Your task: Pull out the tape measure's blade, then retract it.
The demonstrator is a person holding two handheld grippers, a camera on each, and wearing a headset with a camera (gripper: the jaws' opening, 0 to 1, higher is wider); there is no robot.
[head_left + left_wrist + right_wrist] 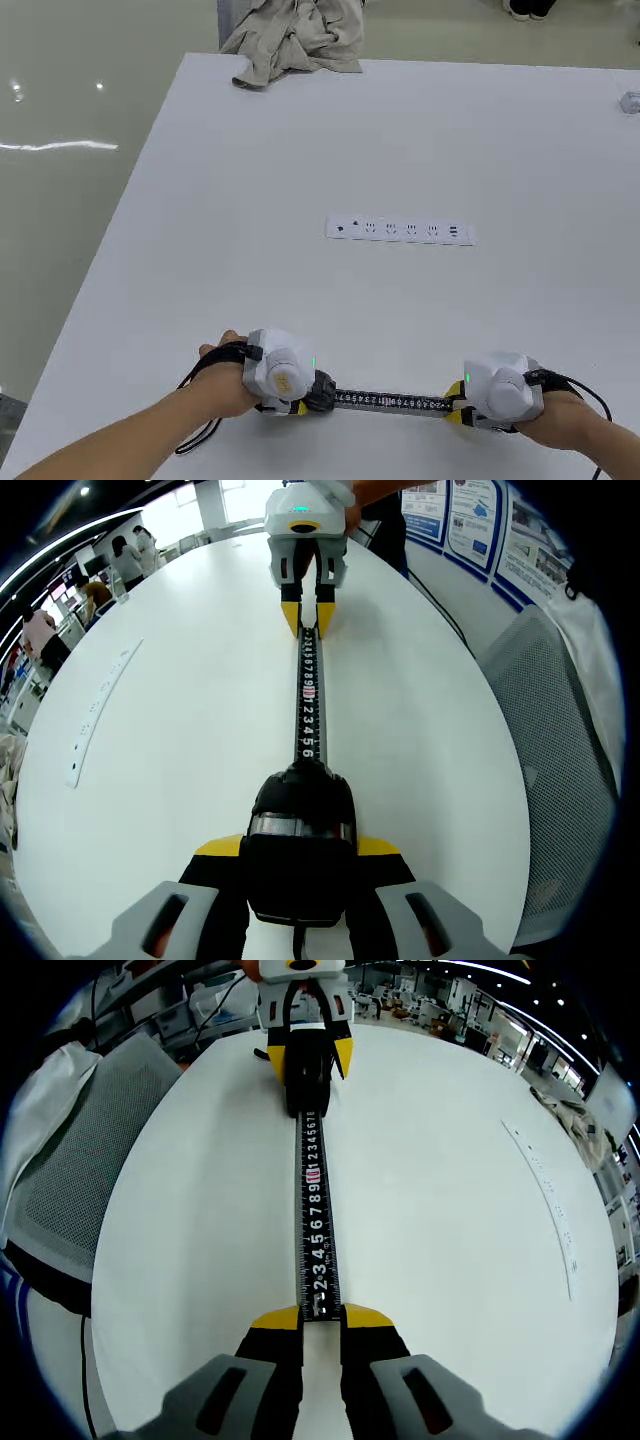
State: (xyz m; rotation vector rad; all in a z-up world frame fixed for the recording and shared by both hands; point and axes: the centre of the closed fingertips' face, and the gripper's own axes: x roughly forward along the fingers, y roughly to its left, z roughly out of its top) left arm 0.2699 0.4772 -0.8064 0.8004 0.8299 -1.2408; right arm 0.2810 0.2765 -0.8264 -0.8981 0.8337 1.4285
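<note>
**On a white table (400,140), a tape measure (372,400) stretched between two grippers**

Near the front edge of the table, in the head view: tape measure drawn out and lying flat, running left to right. Black case (300,830) clamped between the yellow-tipped jaws of the left gripper (300,403), held in the person's left hand (225,385). Blade (317,1210) black with pale numerals, straight and resting on the tabletop, printed face up. Free end of the blade pinched in the narrow, nearly closed jaws of the right gripper (320,1315), with the numbers counting upward away from that gripper toward the case. Both grippers low at the table surface, facing each other, well apart. Farther back, around mid-table, a white power strip (398,230) lying flat. At the far edge, a crumpled beige cloth (295,40).
</note>
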